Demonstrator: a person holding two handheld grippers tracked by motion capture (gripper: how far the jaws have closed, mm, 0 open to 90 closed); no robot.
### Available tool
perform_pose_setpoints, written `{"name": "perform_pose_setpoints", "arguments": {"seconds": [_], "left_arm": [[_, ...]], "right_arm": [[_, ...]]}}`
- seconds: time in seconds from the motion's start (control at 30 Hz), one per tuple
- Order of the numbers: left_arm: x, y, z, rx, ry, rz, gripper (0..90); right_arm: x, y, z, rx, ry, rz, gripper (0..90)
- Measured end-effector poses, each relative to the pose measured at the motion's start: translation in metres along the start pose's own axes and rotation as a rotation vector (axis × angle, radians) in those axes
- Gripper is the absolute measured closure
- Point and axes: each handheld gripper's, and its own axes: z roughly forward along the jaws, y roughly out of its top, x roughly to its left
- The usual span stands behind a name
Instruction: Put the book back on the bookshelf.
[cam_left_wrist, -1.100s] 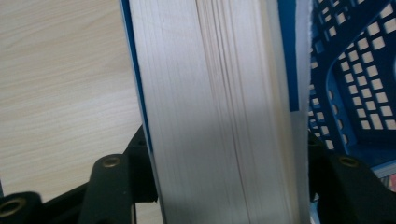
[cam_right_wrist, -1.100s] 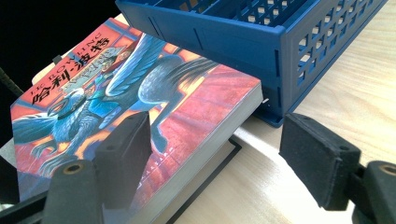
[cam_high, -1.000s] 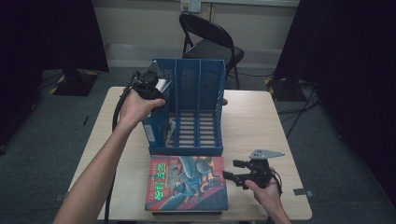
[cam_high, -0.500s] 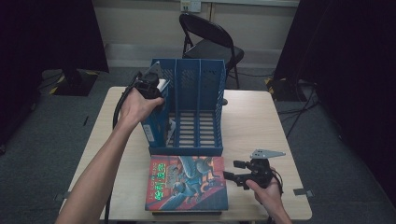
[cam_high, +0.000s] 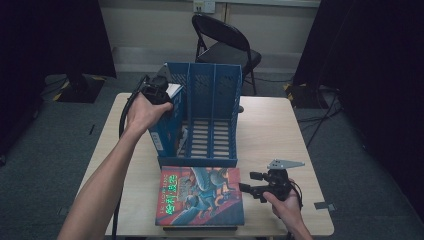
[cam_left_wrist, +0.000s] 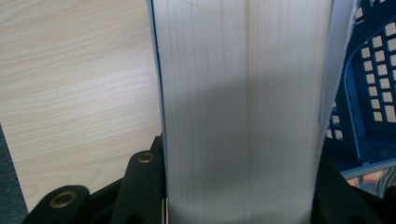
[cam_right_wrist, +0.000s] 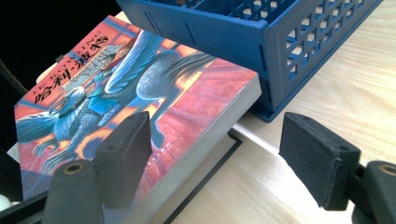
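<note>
the left gripper (cam_high: 159, 92) sits at the top left corner of the blue file rack (cam_high: 215, 95), and its jaws have just been closing on a thick white-paged book (cam_left_wrist: 243, 112) that stands on edge in the rack's leftmost compartment; in the left gripper view the page block runs straight up between the two black jaws, which press against both of its sides, so i judge it clamped; the book's long axis runs upward and away from that gripper, parallel to the rack's dividers, with the bare worktop (cam_left_wrist: 79, 84) on one side and the rack's lattice wall on the other; any lift or slide should therefore follow the line of the compartment, or the covers will catch on the blue walls; the right gripper (cam_high: 255, 186) rests low at the near right of the worktop with its jaws spread wide and nothing between them; the illustrated paperback (cam_high: 201, 196) lies flat just to its left, touching the rack's front edge, on top of a darker book whose edge peeks out beneath; in the right gripper view one jaw overlaps the cover and the other the bare worktop, so they appear to straddle the book's near corner without pinching it; the right hand is clearly the nearer one to this flat book, whose long side runs from the person toward the rack.
</note>
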Motion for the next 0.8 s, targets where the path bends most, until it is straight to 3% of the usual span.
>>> {"name": "perform_pose_setpoints", "arguments": {"seconds": [0.2,0.4,0.8], "left_arm": [[0.004,0.008,-0.008,-0.021,-0.008,-0.04,61.3],[0.0,0.027,-0.001,-0.01,0.025,-0.055,61.3],[-0.008,0.052,0.003,-0.018,0.03,-0.074,61.3]], "right_arm": [[0.0,0.0,0.0,0.003,0.002,0.001,24.3],[-0.001,0.001,-0.002,-0.009,0.005,0.007,24.3],[-0.004,0.0,-0.004,-0.013,0.009,0.015,24.2]]}}
